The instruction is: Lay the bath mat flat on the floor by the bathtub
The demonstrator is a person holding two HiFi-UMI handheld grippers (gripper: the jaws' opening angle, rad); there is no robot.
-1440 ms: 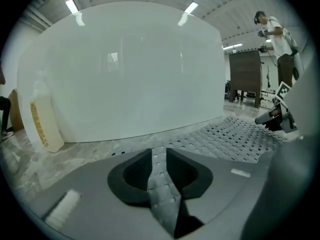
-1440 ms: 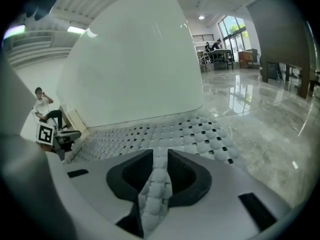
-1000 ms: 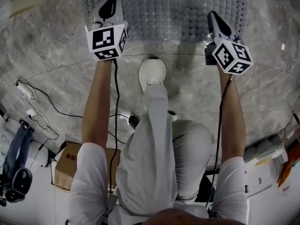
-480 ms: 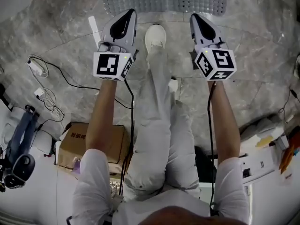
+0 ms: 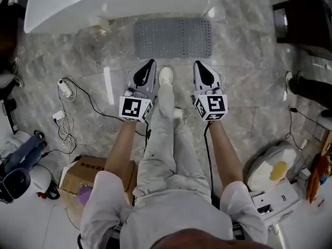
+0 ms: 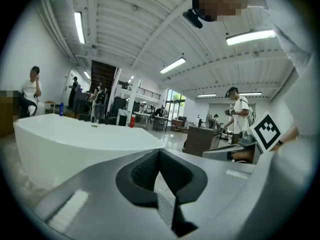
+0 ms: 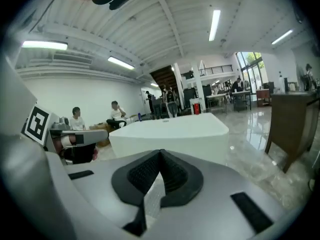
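**Mat is down by the tub, both claws shut and empty**

The grey stone floor (image 5: 249,61) fills most of the head view. The big white bathtub (image 5: 129,1) sits at the top. The grey bath mat (image 5: 174,38) lies flat on the floor just beside the tub. No claw is touching it. The left gripper (image 5: 150,64) and the right gripper (image 5: 198,65) are held side by side, near the mat. Each claw is closed with nothing in it. A white shoe (image 5: 166,77) stands between them.
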